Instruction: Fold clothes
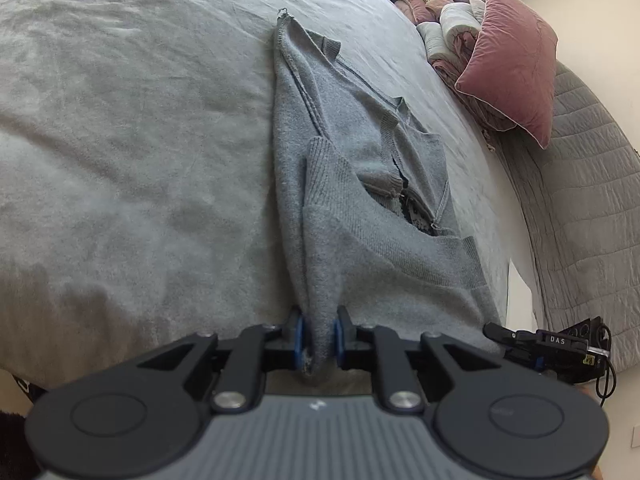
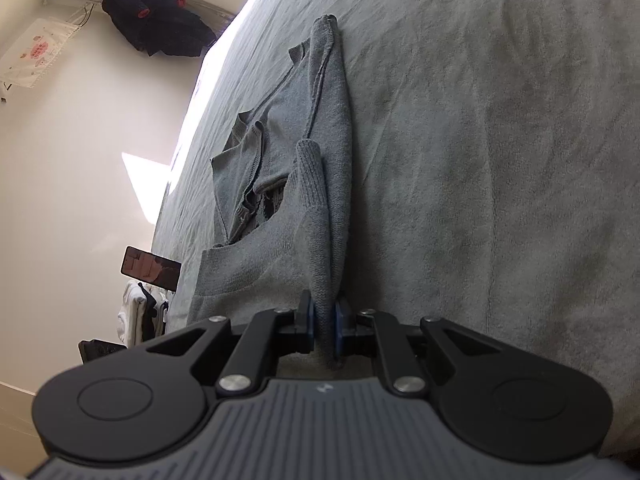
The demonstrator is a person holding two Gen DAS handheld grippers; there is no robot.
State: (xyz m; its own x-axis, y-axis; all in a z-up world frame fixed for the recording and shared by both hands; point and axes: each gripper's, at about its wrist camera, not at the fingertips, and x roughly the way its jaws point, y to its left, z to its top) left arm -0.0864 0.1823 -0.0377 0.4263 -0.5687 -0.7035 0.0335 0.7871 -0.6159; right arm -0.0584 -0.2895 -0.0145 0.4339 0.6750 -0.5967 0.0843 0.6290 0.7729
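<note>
The grey knit sweater (image 1: 352, 184) lies stretched along the bed (image 1: 132, 152), partly folded: a ribbed sleeve is laid over the body and a long folded edge runs away from both cameras. Its near end is lifted off the cover at 2 points. The left gripper (image 1: 319, 338) has its jaws clamped on a bunched pinch of the knit, and the right gripper (image 2: 324, 334) has its jaws clamped on another pinch, fabric filling the gap between the blue pads in each view.

The step in hand looks like carrying the near end over toward the far end. To do it well, keep both grips level and evenly spaced so the edge stays taut, lift just enough to clear the sleeve without dragging it, and lay the edges flush before letting go. Pink pillows (image 1: 508, 68) sit well apart at the bed's head.
</note>
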